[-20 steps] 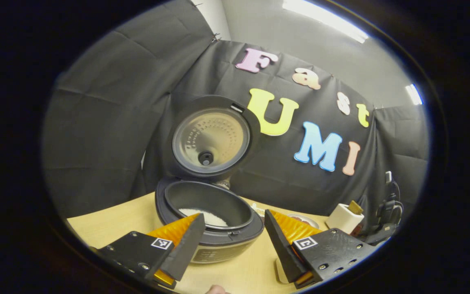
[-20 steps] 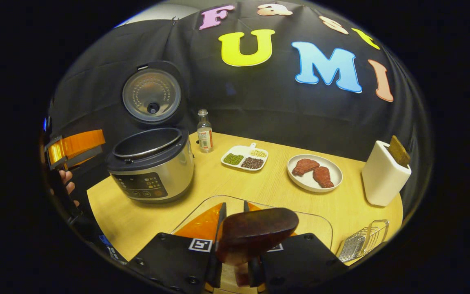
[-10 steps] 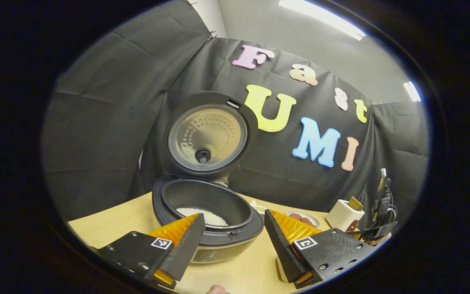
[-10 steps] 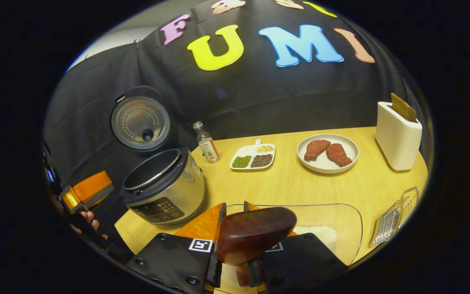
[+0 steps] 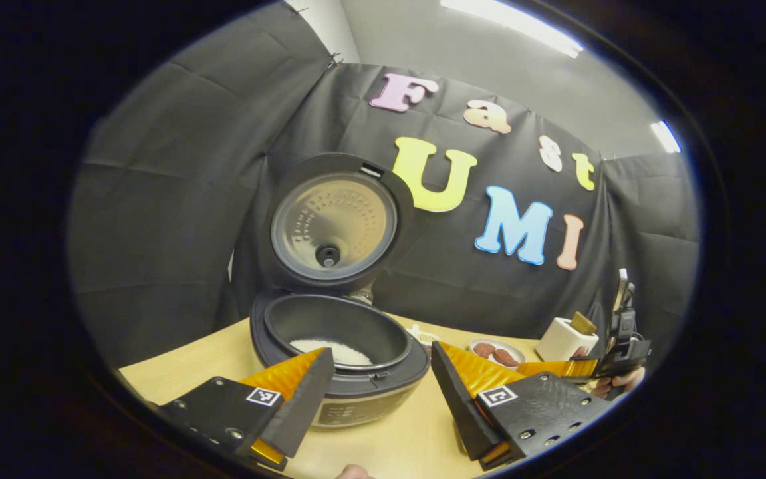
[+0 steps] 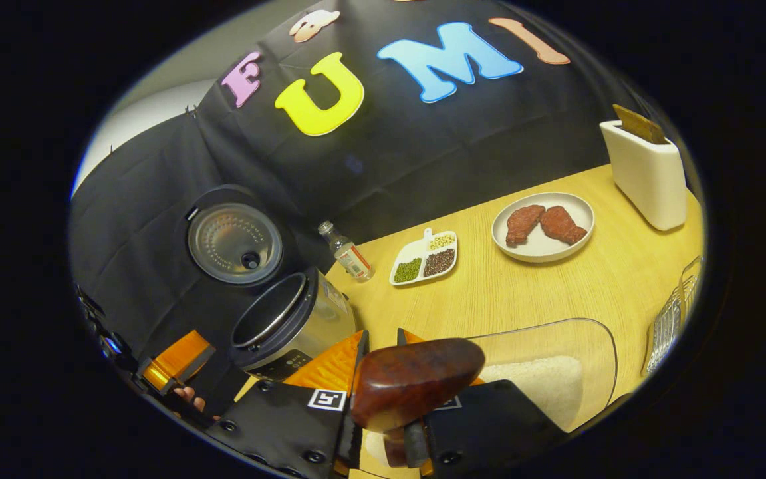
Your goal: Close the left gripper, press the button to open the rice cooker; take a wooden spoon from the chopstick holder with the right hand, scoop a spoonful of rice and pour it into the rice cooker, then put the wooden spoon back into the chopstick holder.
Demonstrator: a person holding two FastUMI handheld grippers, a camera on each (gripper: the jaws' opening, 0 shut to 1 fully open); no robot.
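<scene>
Two fingers of the right gripper [image 6: 381, 399] clamp the wooden spoon [image 6: 413, 380] above the rice tub [image 6: 556, 359]; light, rigid and smooth, it seems best held by its handle. Left gripper [image 5: 376, 392] gapes before the open rice cooker [image 5: 340, 352].

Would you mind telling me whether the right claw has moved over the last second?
Yes. The right claw, shut on the wooden spoon, has rolled and shifted rightward over the clear rice container, relative to the table.

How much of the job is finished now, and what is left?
Done: the silver rice cooker stands open, white rice already inside. In hand: the right gripper holds the dark wooden spoon. Left: return it to the white chopstick holder.
</scene>
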